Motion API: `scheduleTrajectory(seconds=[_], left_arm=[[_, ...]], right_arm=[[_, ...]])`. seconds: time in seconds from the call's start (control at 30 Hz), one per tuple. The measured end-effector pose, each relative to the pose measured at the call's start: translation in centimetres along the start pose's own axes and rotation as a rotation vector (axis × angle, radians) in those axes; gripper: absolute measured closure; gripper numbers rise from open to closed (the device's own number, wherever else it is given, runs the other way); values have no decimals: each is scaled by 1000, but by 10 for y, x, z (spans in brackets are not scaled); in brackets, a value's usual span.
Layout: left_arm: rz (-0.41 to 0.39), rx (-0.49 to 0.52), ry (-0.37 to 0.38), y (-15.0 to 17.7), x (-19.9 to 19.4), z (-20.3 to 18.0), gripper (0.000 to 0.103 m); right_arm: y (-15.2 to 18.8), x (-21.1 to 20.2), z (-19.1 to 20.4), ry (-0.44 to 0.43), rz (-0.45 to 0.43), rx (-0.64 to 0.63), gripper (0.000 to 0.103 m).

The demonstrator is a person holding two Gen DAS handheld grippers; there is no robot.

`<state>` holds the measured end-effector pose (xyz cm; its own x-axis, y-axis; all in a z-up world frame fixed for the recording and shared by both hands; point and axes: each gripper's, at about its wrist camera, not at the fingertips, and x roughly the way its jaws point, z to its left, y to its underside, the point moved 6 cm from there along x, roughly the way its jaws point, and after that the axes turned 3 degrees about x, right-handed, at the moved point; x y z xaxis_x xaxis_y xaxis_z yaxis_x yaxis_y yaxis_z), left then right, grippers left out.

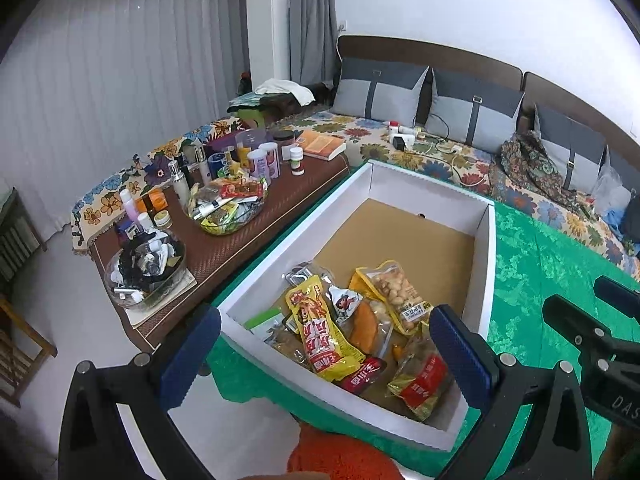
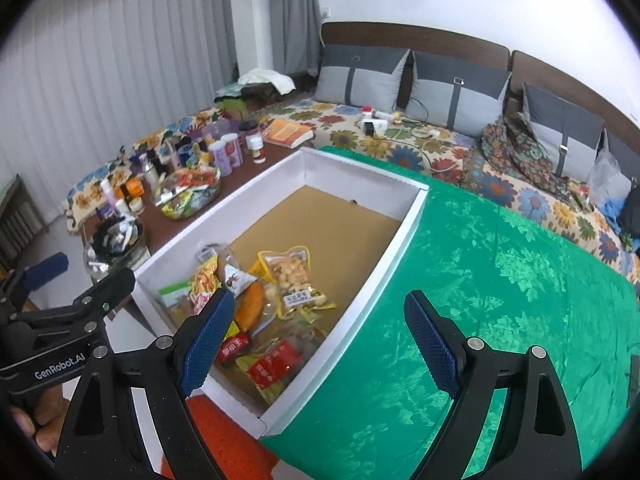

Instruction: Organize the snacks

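A tabletop covered in a green patterned cloth [image 2: 480, 280] carries a white box [image 2: 404, 240], open at the top, on its left part; the cloth to the right lies bare. To the left stands a lower brown tabletop [image 1: 224, 248] bearing a clear bowl of packets [image 1: 226, 208], another clear bowl of small items [image 1: 146, 276], bottles and jars [image 1: 260, 160], and an orange book [image 1: 322, 145] at its far end.

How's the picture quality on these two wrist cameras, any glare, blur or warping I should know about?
Left wrist view: strong fisheye warp, the white box walls bow, dark vignette in the corners, wall at top right washed out, snack packets sharp. Right wrist view: same bending, the green cloth shows a soft sheen, white wall overexposed, no motion blur, blue fingers crisp.
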<state>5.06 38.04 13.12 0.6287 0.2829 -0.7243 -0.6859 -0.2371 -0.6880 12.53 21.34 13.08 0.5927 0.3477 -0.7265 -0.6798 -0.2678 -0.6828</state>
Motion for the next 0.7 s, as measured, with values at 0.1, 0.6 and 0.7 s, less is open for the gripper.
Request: scheduleTrajectory(seconds=[0.1, 0.6, 0.7], left_arm=[[20, -9, 5, 1, 6, 1, 0], [29, 5, -13, 0, 11, 0, 0], [31, 3, -12, 0, 12, -1, 0]], right_arm=[[1, 0, 3, 9, 2, -18, 14], [6, 8, 10, 14, 36, -48, 14], [7, 9, 11, 13, 39, -53, 14]])
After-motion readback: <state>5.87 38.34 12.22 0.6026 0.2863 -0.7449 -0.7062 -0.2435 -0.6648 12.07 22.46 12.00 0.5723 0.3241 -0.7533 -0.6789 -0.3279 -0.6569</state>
